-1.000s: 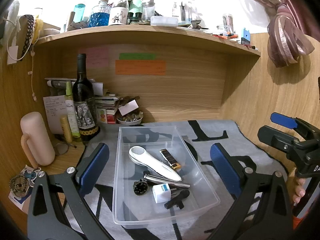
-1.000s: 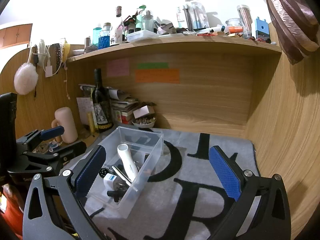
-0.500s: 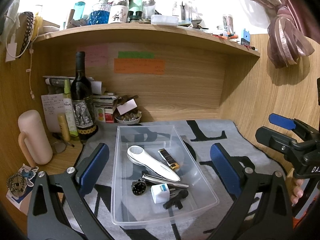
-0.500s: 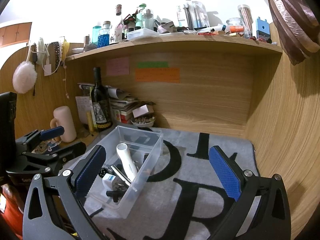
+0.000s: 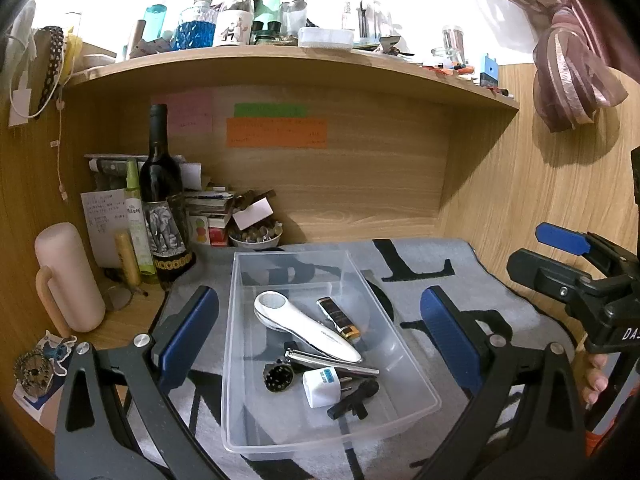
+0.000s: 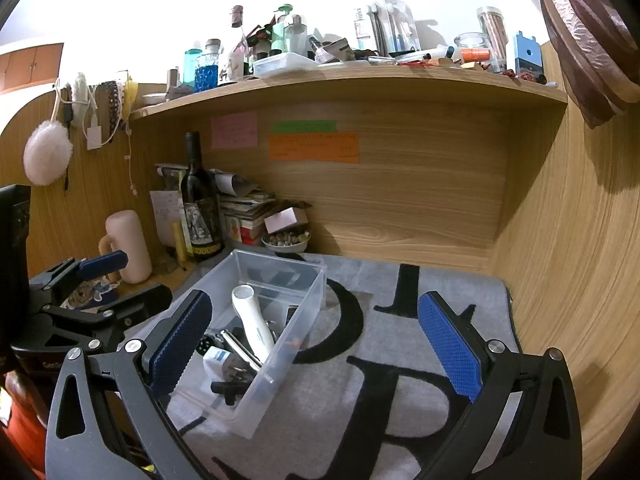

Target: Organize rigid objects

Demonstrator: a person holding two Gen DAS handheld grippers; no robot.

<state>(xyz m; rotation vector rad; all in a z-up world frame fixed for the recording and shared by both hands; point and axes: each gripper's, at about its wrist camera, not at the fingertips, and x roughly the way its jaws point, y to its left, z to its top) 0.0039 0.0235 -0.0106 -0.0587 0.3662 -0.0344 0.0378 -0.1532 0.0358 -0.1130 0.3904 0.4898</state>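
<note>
Grey mat [image 5: 472,280] | white device [image 5: 304,326] lies diagonally (head far-left) | bin [image 5: 240,360]

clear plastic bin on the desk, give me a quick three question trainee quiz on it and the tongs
1. True or false: the left tongs grip the white handheld device.
2. Which lies nearest the front wall of the clear plastic bin? A white plug adapter B wine bottle C pink mug
3. Fill in: the bin stands on a grey ____ with black letters.

Key: 1 false; 2 A; 3 mat
</note>
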